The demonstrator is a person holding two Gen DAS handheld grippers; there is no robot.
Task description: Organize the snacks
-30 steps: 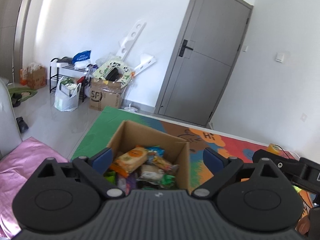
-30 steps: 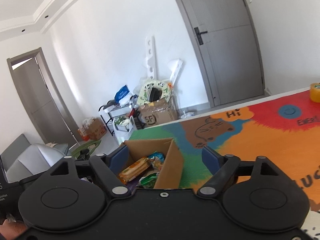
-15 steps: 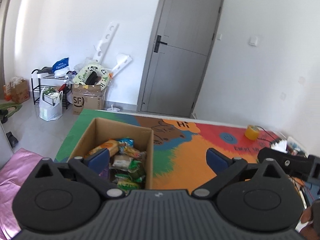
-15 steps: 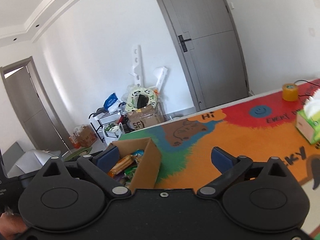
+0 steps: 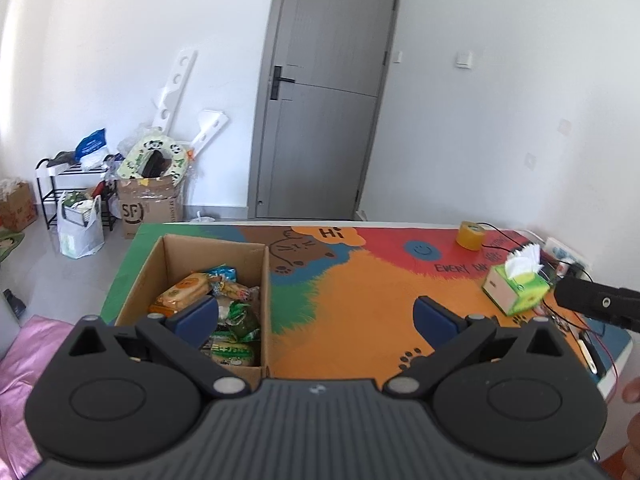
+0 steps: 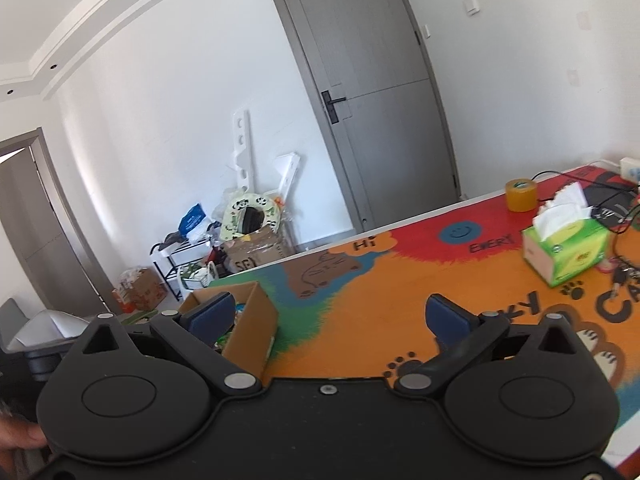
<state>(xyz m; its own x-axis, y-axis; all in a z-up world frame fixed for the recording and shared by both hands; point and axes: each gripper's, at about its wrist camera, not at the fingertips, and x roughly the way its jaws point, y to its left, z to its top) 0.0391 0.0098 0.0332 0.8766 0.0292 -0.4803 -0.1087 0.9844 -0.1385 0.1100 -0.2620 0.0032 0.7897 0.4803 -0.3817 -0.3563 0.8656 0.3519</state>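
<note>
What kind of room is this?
Likely a lived-in home: a closed grey door, a shoe rack piled with bags, and a table under a cartoon mat with a snack box.

We read "Hi" on the colourful table mat (image 5: 360, 300), inside an orange cloud shape above the drawn cat. Further right the mat says "EVERY DAY", the rest hidden behind the green tissue box (image 5: 516, 290). From the right wrist we catch big black letters "KY" and "CA" near the paw prints. The cardboard box on the floor (image 5: 150, 208) carries "SF".
</note>
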